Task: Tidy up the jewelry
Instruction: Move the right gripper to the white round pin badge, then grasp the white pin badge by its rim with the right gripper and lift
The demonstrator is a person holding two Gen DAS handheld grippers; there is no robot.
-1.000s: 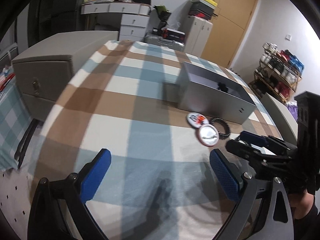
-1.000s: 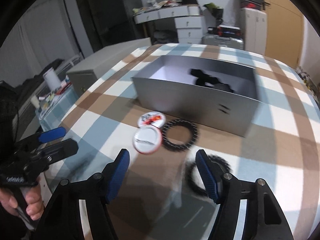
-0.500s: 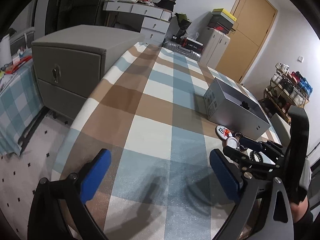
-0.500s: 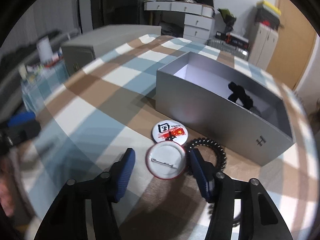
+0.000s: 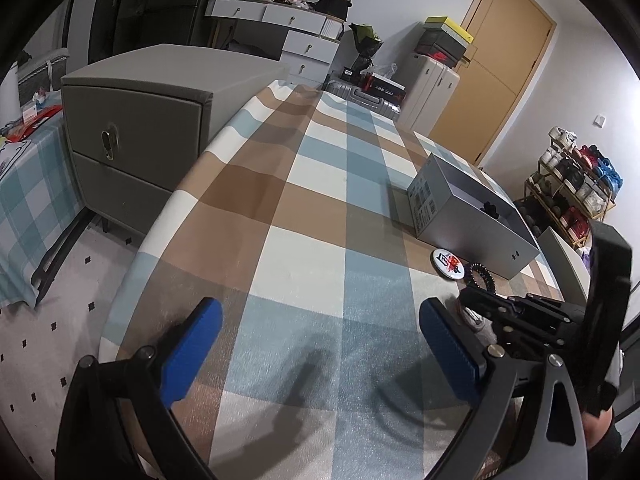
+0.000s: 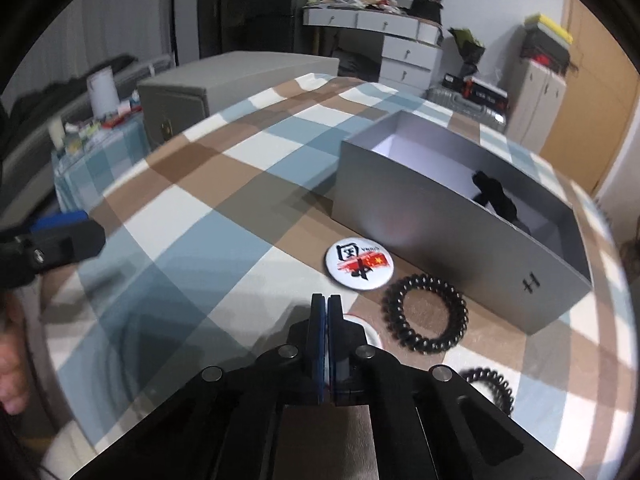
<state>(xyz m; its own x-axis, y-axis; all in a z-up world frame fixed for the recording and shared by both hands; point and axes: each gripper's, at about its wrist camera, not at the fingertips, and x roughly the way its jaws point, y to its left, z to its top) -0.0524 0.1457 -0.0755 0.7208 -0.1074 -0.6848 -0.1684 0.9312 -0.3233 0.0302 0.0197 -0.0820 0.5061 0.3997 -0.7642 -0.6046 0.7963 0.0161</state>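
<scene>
A grey open box (image 6: 460, 216) stands on the checked table and holds a black item (image 6: 494, 194). In front of it lie a round badge with red print (image 6: 359, 263) and a black coil hair tie (image 6: 425, 313); a second coil tie (image 6: 494, 390) lies nearer. My right gripper (image 6: 326, 304) is shut over the upturned white badge, whose rim (image 6: 370, 330) shows beside the fingers. My left gripper (image 5: 316, 324) is open and empty, low over the table's near end. The box (image 5: 468, 216) and right gripper (image 5: 476, 300) also show in the left wrist view.
A grey bedside cabinet (image 5: 132, 120) stands left of the table. A white drawer unit (image 5: 304, 36), suitcases and a shoe rack (image 5: 572, 188) line the far walls. The table edge (image 5: 132, 280) falls away on the left.
My right gripper has dropped onto the upturned white badge and closed; it was open around it before. My left gripper has drawn back toward the table's near end, still open.
</scene>
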